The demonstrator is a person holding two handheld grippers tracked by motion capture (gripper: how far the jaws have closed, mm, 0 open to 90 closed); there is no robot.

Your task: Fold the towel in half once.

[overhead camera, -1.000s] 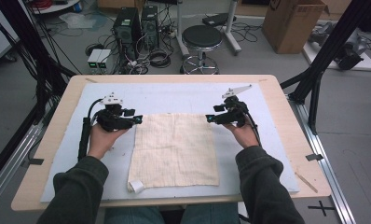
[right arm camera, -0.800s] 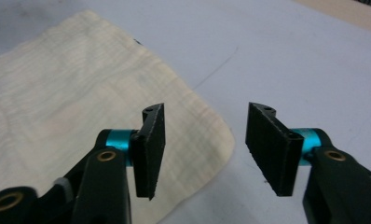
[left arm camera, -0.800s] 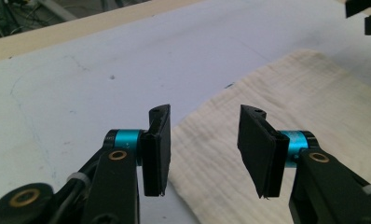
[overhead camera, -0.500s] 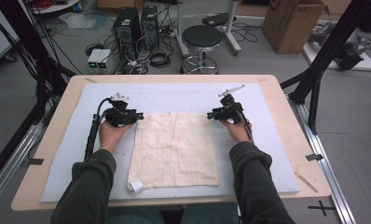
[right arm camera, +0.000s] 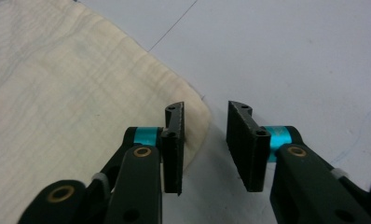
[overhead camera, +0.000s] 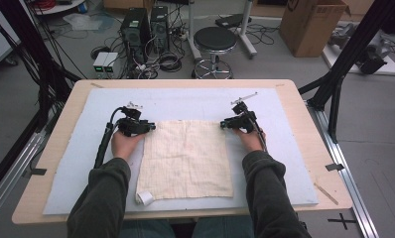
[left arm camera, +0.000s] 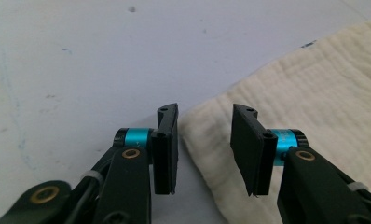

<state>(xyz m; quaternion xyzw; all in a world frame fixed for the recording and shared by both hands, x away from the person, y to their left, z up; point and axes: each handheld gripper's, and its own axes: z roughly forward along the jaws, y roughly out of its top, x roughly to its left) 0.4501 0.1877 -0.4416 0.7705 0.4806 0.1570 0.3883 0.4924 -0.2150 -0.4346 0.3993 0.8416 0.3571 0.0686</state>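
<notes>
Cloth point(overhead camera: 185, 158) lies flat mid-table on the blue mat point(overhead camera: 76, 168), and I've got my left gripper point(overhead camera: 148, 127) and right gripper point(overhead camera: 224, 123) at its two far corners, one each, jaws parted and straddling the cloth edge, neither holding anything.
</notes>
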